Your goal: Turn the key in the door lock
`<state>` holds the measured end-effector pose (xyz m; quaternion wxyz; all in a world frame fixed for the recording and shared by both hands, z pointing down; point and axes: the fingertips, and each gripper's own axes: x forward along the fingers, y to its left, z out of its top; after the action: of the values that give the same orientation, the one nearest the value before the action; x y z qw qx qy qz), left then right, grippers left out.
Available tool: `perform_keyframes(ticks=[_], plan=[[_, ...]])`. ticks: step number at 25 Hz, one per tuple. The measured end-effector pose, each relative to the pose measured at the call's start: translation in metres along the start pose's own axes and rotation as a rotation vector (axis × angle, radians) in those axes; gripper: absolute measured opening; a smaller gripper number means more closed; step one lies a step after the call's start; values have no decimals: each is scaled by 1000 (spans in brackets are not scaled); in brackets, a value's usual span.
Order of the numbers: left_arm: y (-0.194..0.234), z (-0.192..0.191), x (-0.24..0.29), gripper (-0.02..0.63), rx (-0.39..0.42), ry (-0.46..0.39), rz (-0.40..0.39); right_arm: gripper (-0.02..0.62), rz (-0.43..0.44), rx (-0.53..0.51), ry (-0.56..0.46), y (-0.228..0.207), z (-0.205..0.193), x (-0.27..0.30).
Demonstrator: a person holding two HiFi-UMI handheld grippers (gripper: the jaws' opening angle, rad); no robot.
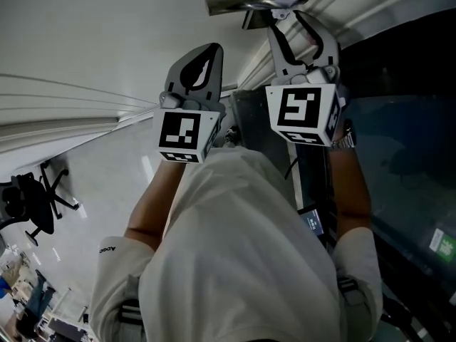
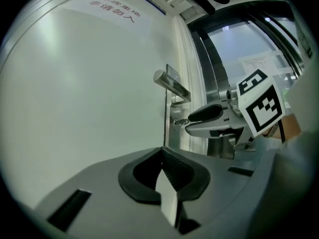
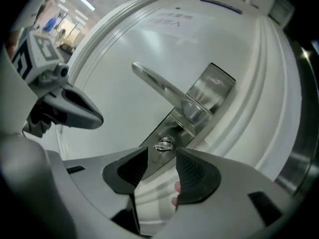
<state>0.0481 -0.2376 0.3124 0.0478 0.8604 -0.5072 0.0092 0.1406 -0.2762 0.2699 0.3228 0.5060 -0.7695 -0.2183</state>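
While the left gripper (image 2: 162,153) hangs off to the side facing the door (image 2: 89,93), its ribbed black fingers (image 2: 177,171) pressed together on nothing, all the action is on the right. From overhead the key can't be seen at all: the right gripper (image 1: 296,34) and its marker cube (image 1: 303,112) sit in front of it, and the handle (image 1: 256,2) is cut off by the top edge.

Look along the right gripper and there it is: the key (image 3: 163,144), a small shiny metal loop sticking out of the brushed steel plate (image 3: 217,83) just below the handle. It's too small to make out its blade, and the lock itself is covered behind it. The right fingers (image 3: 192,171) stand apart, one tip on either side of the key, pads not pressing on it. The gap on each side is slim.

The handle is a rounded, polished bar reaching out over the door face, with free space under it. The door is smooth matt white, with moulded ridges running along its edge. A sign (image 2: 112,11) sits near its top, the print turned and too blurred to read. Past the door edge come a metal frame (image 2: 214,78) and dark glass (image 1: 399,141), so the right gripper works close against that frame, while the left has open door face ahead.
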Motion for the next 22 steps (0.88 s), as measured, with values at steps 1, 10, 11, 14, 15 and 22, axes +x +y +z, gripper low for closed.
perform_keyframes(ticks=[1,10,11,14,15,22], plan=[[0,1,-1,9,1,-3,0,157,-27,-66,11,0,0,0],[5,3,-8,9,-4,-11,9,156,-104,-492,80,2,6,14],[5,3,-9,9,-3,-10,9,153,-110,-530,89,2,5,15],[7,3,-11,9,3,-7,8,104,-129,-613,106,4,3,15],[7,3,-12,9,5,-6,8,100,-137,-628,110,4,2,15],[7,3,-11,9,-1,-6,-2,86,-182,-559,117,3,3,15]])
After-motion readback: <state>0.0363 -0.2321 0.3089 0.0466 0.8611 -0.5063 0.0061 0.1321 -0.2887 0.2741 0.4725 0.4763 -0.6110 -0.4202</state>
